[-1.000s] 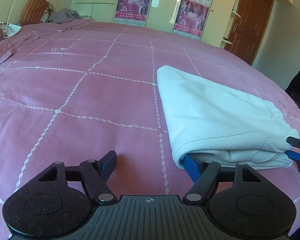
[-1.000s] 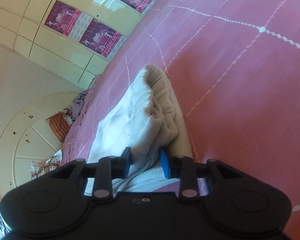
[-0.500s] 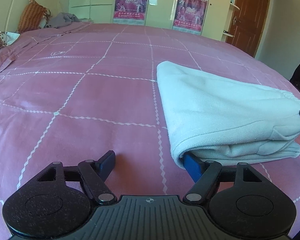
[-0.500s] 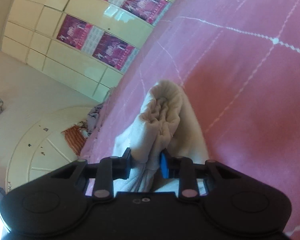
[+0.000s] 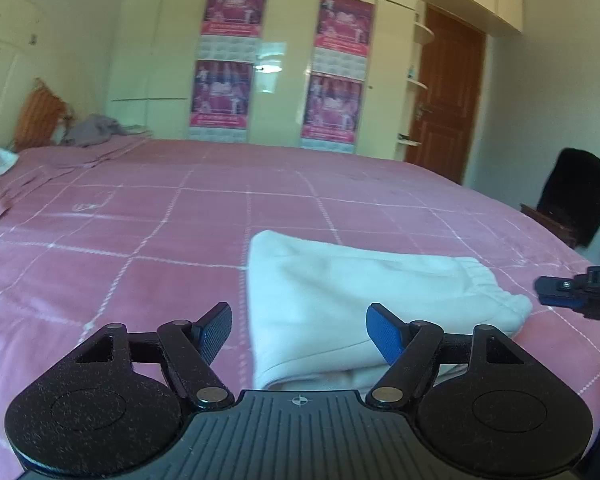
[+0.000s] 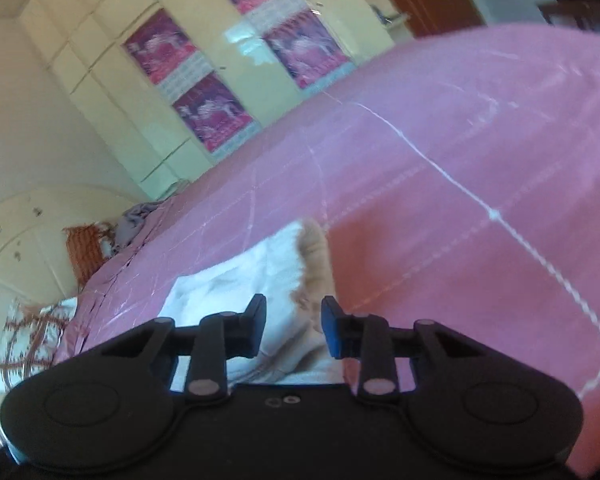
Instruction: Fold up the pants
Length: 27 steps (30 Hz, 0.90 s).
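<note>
Pink bedspread (image 5: 148,240) with a white grid pattern fills most of both views, with cream wardrobe doors (image 5: 288,60) carrying pink posters behind it and a brown door (image 5: 448,100) off to the right. Your folded white pants (image 5: 364,304) lie on the spread in a neat stack, elastic waistband toward the right. Your left gripper (image 5: 300,334) hangs above the near edge of the stack, jaws spread wide, pads clear of the cloth. Your right gripper (image 6: 294,326) sits over the waistband end, jaws narrow but apart with nothing pinched; the fabric lies below them. That view's pretty blurry though.
</note>
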Available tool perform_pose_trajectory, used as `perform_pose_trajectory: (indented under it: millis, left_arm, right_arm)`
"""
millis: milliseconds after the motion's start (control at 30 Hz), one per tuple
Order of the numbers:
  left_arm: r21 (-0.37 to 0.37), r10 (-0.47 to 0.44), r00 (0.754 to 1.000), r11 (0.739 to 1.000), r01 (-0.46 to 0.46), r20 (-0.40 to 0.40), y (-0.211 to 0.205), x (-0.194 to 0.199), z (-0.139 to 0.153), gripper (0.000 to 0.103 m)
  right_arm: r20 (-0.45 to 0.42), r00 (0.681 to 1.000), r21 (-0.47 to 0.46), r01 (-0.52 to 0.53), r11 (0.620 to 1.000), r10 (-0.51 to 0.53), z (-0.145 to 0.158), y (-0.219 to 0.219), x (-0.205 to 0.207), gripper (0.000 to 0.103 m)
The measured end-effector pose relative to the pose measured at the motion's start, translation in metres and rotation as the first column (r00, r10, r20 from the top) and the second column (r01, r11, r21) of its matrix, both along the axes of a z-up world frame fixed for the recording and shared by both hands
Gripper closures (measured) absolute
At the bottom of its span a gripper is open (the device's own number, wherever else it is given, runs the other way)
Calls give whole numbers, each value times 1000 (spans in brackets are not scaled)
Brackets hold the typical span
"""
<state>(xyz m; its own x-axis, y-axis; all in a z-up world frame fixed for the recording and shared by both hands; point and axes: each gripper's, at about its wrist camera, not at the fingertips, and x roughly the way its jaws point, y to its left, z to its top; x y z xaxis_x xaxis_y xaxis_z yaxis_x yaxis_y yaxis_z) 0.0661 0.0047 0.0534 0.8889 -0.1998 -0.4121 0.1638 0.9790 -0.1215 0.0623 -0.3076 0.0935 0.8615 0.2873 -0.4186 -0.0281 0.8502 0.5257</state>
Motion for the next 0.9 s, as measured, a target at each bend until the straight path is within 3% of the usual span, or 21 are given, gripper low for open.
perform_pose_trajectory:
  millis: [67, 133, 233, 333, 400, 433, 533, 567, 600, 667, 733, 800, 833, 900]
  left_arm:
    - [7, -57, 998, 998, 57, -4, -22, 17, -2, 29]
    - [65, -90, 996, 994, 91, -13, -44, 29, -14, 29]
    - [97, -100, 987, 989, 112, -123, -59, 45, -45, 28]
    - [65, -88, 992, 993, 94, -94, -52, 36, -30, 28]
    - [53, -69, 998, 996, 69, -14, -46, 25, -17, 29]
    - [54, -67, 998, 996, 68, -12, -43, 24, -15, 28]
    - [79, -45, 988, 995, 57, -146, -38, 44, -34, 28]
    - [79, -52, 982, 995, 68, -182, -34, 54, -39, 27]
    - [70, -51, 982, 995, 65, -181, -31, 56, -36, 27]
    - [63, -45, 984, 996, 57, -173, -29, 60, -25, 28]
    - [65, -56, 992, 996, 64, -111, -27, 60, -13, 28]
    - [81, -78, 991, 993, 86, -107, -27, 70, -9, 28]
    - [93, -80, 989, 991, 92, -124, -28, 76, -12, 28]
    - [116, -101, 964, 984, 133, -245, -30, 95, -31, 27]
  right_arm:
    - [42, 994, -106, -97, 990, 102, 8, 23, 7, 84]
    - [55, 978, -197, -188, 962, 202, 7, 48, 13, 88]
    - [-78, 972, -354, -236, 905, 223, -12, 72, 25, 95]
    - [-109, 971, -280, -235, 931, 212, -15, 62, 26, 102]
    - [-81, 975, -254, -219, 942, 205, -8, 59, 23, 101]
    - [-51, 978, -250, -209, 945, 203, -4, 59, 18, 97]
    - [-9, 980, -282, -194, 940, 200, -2, 64, 14, 90]
    - [-42, 980, -303, -198, 932, 194, -8, 67, 20, 96]
    - [-89, 978, -325, -209, 922, 190, -16, 70, 29, 99]
    - [-98, 977, -337, -210, 918, 188, -16, 71, 30, 99]
    - [-68, 978, -332, -207, 920, 196, -4, 69, 29, 96]
    - [-19, 982, -346, -183, 920, 188, 7, 65, 31, 90]
    - [-16, 982, -355, -181, 917, 187, 11, 65, 36, 88]
    - [-72, 982, -387, -187, 903, 173, 6, 67, 54, 89]
